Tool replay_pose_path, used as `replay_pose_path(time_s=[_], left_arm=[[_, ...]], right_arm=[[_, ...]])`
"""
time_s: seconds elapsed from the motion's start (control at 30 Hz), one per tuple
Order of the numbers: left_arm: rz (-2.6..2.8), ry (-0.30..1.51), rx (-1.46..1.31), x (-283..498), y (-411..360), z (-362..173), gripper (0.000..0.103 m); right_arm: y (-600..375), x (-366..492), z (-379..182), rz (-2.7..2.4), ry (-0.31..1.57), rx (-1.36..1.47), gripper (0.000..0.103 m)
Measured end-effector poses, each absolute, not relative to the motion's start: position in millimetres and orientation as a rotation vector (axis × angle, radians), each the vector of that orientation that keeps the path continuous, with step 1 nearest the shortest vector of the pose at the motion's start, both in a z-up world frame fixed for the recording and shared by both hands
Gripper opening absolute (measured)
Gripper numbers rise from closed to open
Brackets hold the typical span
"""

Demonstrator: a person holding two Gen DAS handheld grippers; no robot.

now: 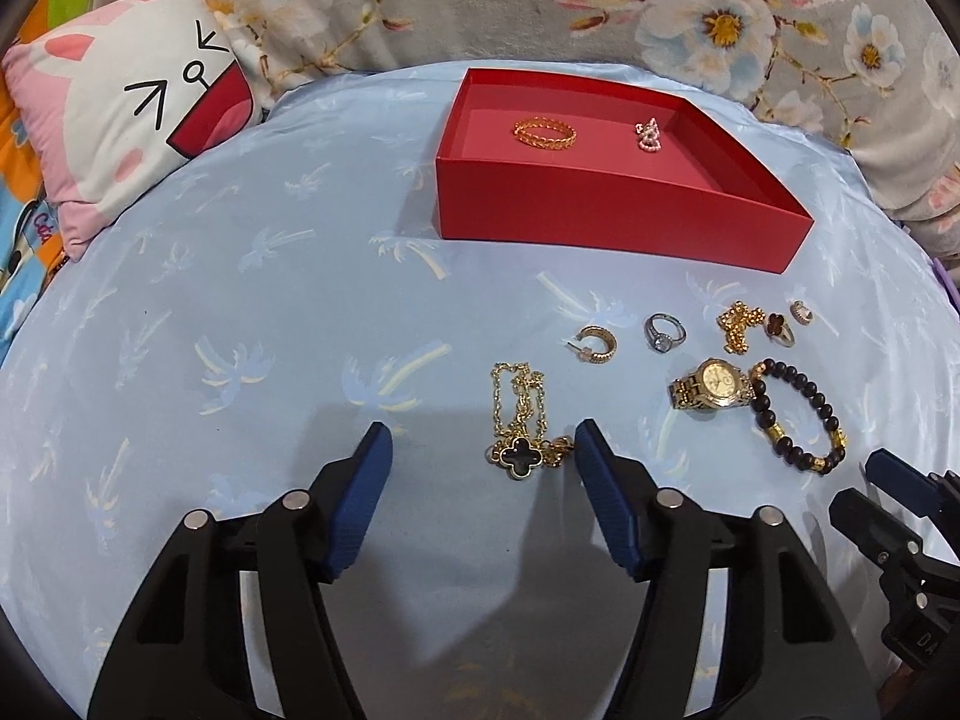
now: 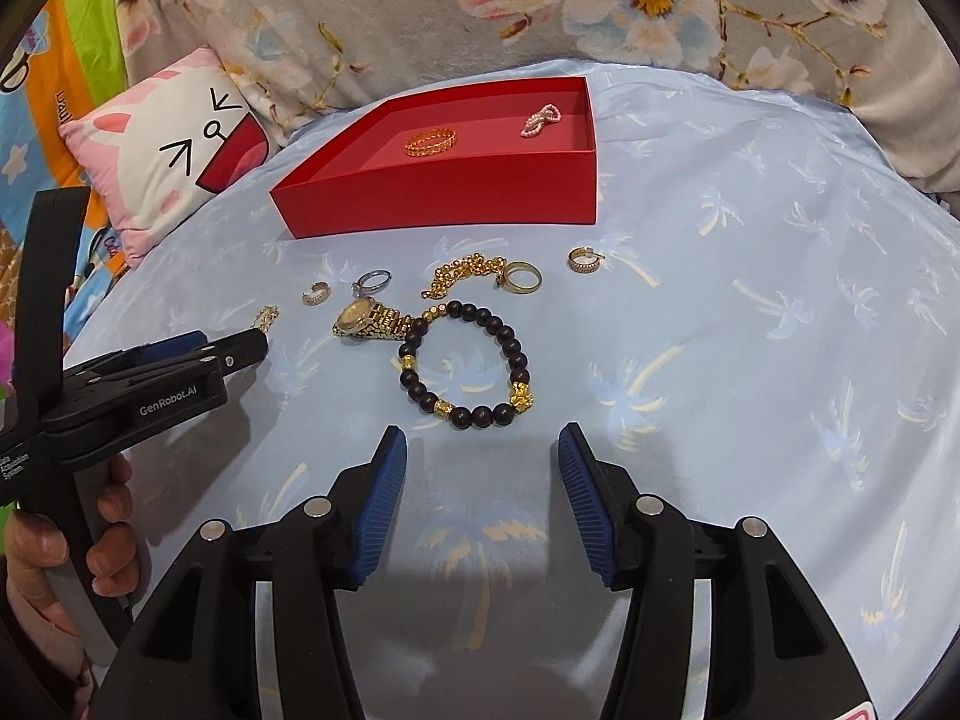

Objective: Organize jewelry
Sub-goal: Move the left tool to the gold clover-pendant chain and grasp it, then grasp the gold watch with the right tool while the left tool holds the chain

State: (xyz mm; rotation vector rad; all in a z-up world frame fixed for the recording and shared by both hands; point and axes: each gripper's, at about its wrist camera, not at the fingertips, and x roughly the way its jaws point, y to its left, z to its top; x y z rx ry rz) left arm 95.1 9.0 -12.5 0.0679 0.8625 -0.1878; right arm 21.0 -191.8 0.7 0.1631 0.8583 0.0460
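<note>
Both tongs, left [image 1: 483, 450] and right [image 2: 480, 450], gape empty above the clear sheet [image 2: 750, 312] before the box [image 2: 444, 204].

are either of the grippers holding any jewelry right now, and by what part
Nothing is held. The left gripper is open, with the clover necklace lying on the sheet by its fingertips. The right gripper is open just short of the bead bracelet.
</note>
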Motion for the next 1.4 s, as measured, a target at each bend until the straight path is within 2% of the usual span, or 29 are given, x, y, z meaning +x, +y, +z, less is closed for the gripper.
replay_pose_path(time_s=[0.07, 0.13, 0.2, 0.3, 0.33, 0.37, 1.0, 1.4], left_arm=[[-0.190, 0.860, 0.067, 95.2, 9.1, -12.0, 0.052], [-0.198, 0.856, 0.057, 94.9, 10.6, -11.4, 0.042], [-0.205, 0.853, 0.047, 95.0, 12.0, -10.7, 0.025], [-0.228, 0.853, 0.032, 94.7, 13.1, -10.4, 0.016], [-0.236, 0.853, 0.028, 94.4, 13.3, -10.4, 0.009], [-0.244, 0.853, 0.024, 93.6, 13.2, -10.5, 0.006], [-0.277, 0.807, -0.036, 72.7, 26.0, -3.3, 0.005], [-0.279, 0.818, -0.050, 72.0, 30.4, -5.7, 0.005]], right_arm=[[-191.9, 21.2, 0.8, 0.045, 0.857, 0.163, 0.053], [-192.0, 21.4, 0.7, 0.046, 0.859, 0.164, 0.053], [-192.2, 21.3, 1.2, 0.045, 0.857, 0.166, 0.053], [-192.2, 21.4, 1.4, 0.045, 0.857, 0.166, 0.053], [-192.2, 21.6, 1.4, 0.047, 0.857, 0.167, 0.053], [-192.2, 22.0, 1.4, 0.049, 0.860, 0.167, 0.053], [-194.9, 53.7, 17.4, 0.086, 0.843, 0.189, 0.053], [-146.2, 87.7, 18.4, 0.248, 0.846, 0.001, 0.053]])
